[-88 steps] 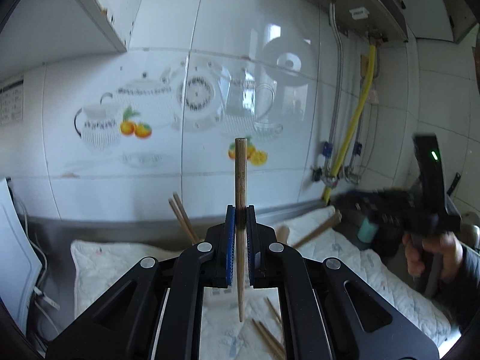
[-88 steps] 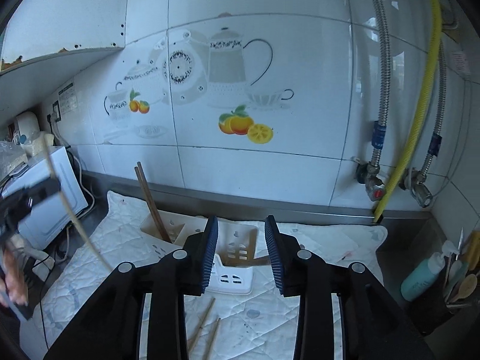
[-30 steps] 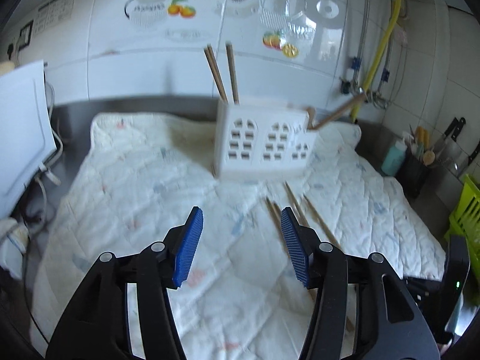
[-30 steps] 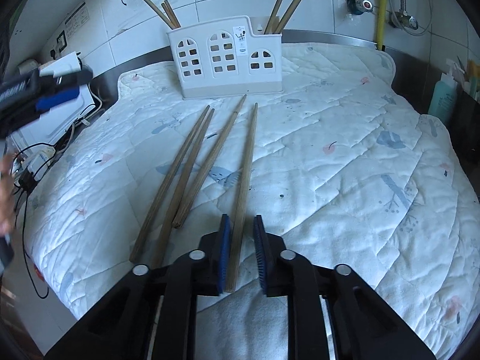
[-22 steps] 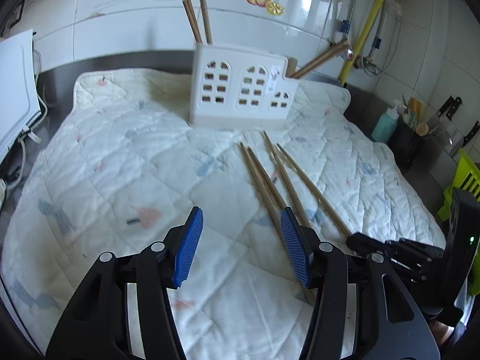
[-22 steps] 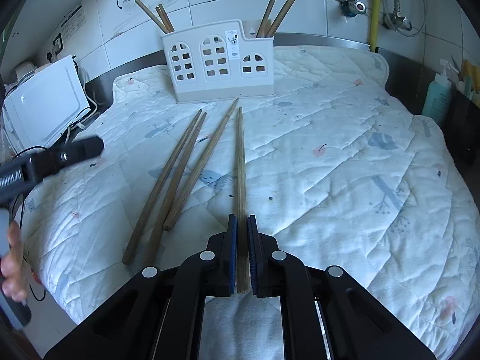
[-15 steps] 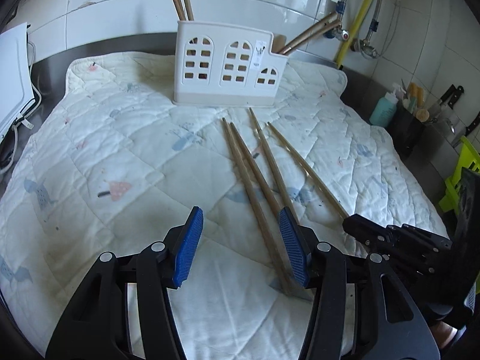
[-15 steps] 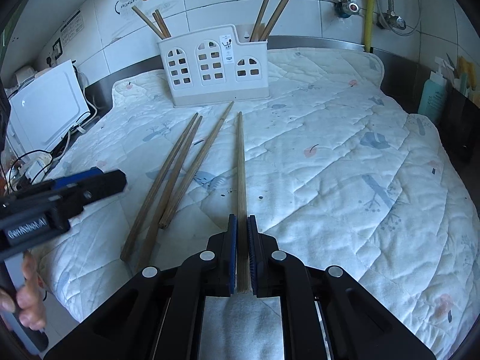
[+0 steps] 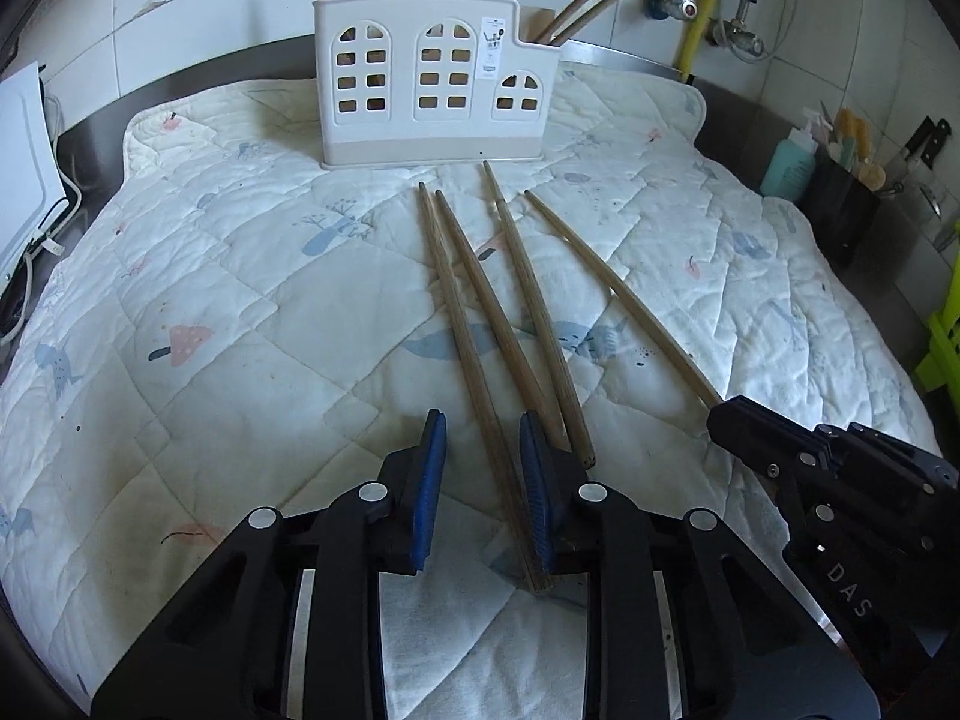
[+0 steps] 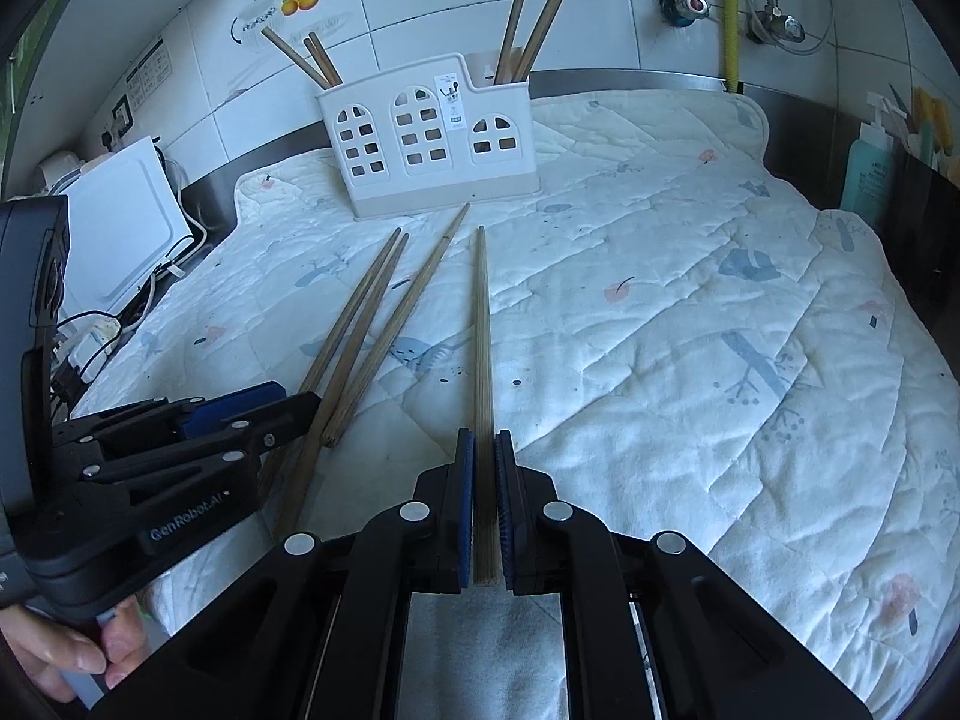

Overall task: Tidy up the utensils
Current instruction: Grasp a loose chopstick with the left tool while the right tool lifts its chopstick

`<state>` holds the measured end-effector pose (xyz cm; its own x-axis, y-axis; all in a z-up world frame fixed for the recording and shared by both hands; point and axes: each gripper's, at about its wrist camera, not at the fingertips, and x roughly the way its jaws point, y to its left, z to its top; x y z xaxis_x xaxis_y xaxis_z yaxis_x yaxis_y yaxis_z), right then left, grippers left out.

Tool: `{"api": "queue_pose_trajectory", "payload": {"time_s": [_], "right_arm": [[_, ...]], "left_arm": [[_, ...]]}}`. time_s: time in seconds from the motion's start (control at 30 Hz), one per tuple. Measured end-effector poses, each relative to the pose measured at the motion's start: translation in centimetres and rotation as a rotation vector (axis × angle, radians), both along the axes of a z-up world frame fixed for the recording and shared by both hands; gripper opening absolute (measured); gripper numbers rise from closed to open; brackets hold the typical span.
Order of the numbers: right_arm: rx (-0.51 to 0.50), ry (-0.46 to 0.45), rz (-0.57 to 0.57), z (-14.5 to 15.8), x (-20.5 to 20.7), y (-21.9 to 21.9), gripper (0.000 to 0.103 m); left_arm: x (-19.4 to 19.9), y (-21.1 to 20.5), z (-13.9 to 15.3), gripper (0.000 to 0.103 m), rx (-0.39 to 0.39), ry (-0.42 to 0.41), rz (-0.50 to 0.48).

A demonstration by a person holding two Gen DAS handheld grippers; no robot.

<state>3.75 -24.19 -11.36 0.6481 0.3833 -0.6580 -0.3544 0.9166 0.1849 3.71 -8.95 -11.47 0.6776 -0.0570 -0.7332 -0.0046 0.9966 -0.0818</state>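
Several wooden chopsticks lie on a white quilted mat point(image 9: 228, 312) in front of a white utensil holder point(image 9: 429, 81) that has chopsticks standing in it. My left gripper point(image 9: 483, 456) is open, low over the mat, with the thick end of the leftmost chopstick point(image 9: 474, 372) between its jaws, against the right pad. My right gripper point(image 10: 485, 480) is shut on the thick end of the rightmost chopstick point(image 10: 482, 324), which still lies along the mat. The holder also shows in the right wrist view point(image 10: 429, 141). The left gripper shows at lower left there point(image 10: 240, 414).
A white appliance with cables point(image 10: 120, 222) stands left of the mat. A teal bottle point(image 9: 789, 159) and a black caddy with knives point(image 9: 846, 204) stand at the right. Pipes and a yellow hose point(image 9: 699, 6) run up the tiled back wall.
The left gripper came down from the holder, open and without a chopstick, and narrowed around the leftmost chopstick. The right gripper lowered and shut on the rightmost chopstick.
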Motion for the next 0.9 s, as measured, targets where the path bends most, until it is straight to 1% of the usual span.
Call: {"api": "queue_pose_trajectory", "payload": {"time_s": [0.03,0.07,0.1,0.2,0.33,0.43,0.57,0.7,0.8,0.9], "right_arm": [[0.003,0.0,0.0,0.0,0.0,0.0,0.007],[0.005,0.001,0.0,0.0,0.0,-0.1,0.007],[0.006,0.002,0.0,-0.1,0.0,-0.1,0.007],[0.006,0.0,0.001,-0.1,-0.1,-0.1,0.007],[0.008,0.002,-0.001,-0.1,-0.1,-0.1,0.007],[0.012,0.004,-0.005,-0.1,-0.1,-0.2,0.007],[0.008,0.003,-0.007,-0.2,0.0,-0.1,0.007],[0.009,-0.008,-0.004,0.2,-0.2,-0.1,0.007],[0.002,-0.041,0.001,1.4,-0.5,-0.1,0.007],[0.005,-0.084,0.003,3.2,-0.7,-0.1,0.007]], "left_arm": [[0.0,-0.1,0.0,0.025,0.012,0.0,0.002],[0.1,-0.1,0.0,0.019,0.024,-0.001,0.008],[0.2,0.1,0.0,0.016,0.034,-0.001,0.014],[0.2,1.0,0.1,0.009,0.031,0.002,0.028],[0.2,1.6,0.1,0.009,0.002,-0.001,0.026],[0.2,1.2,-0.1,0.009,-0.001,-0.002,0.022],[0.3,0.8,-0.2,0.009,0.029,-0.008,0.011],[0.2,1.6,0.3,0.007,-0.005,-0.007,-0.003],[-0.2,2.7,1.4,0.006,-0.019,-0.045,-0.009],[-0.7,3.9,3.2,0.005,-0.038,-0.113,-0.013]]}}
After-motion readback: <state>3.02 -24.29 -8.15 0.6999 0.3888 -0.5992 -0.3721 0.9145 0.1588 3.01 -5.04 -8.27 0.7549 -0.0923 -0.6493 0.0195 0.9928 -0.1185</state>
